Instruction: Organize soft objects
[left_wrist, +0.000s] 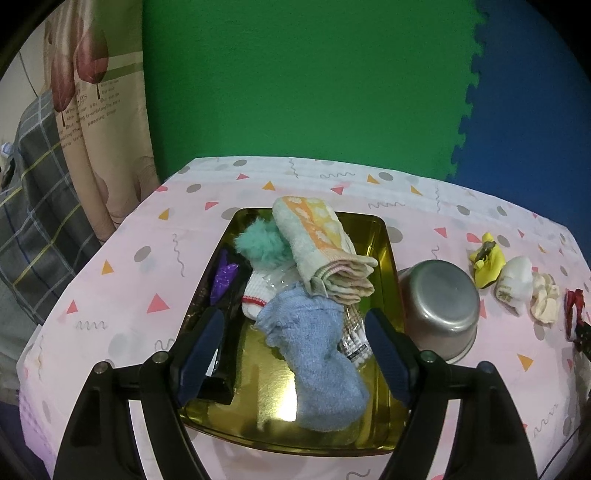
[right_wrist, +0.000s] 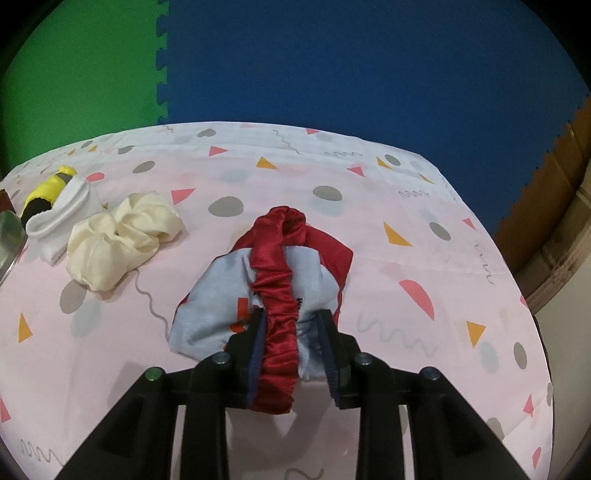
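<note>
- Left wrist view: the left hand-held gripper (left_wrist: 295, 334) tilts downward over a gold tray (left_wrist: 388, 258), its jaws spread wide with nothing pinched; a blue sock (left_wrist: 317, 362) lies in the tray between them, not pressed by the pads
- Farther in the tray sit a folded orange-patterned towel (left_wrist: 325, 243), a teal fluffy piece (left_wrist: 262, 243), a white sock with a red stripe (left_wrist: 258, 291) and a purple item (left_wrist: 223, 280)
- Right of the tray an upturned metal bowl (left_wrist: 439, 306) stands on the tabletop (left_wrist: 129, 280), covered with a pink patterned cloth; beyond it lie small soft items in a row
- Green and blue foam mats form the far wall; a curtain hangs at the left
- Right wrist view: the right hand-held gripper (right_wrist: 291, 317) points downward, its jaws partly parted around a red satin scrunchie (right_wrist: 277, 295) lying over a grey cloth (right_wrist: 214, 310); whether the pads press it I cannot tell
- To the far left rest a cream scrunchie (right_wrist: 122, 240), a white sock (right_wrist: 66, 218) and a yellow item (right_wrist: 48, 190)
</note>
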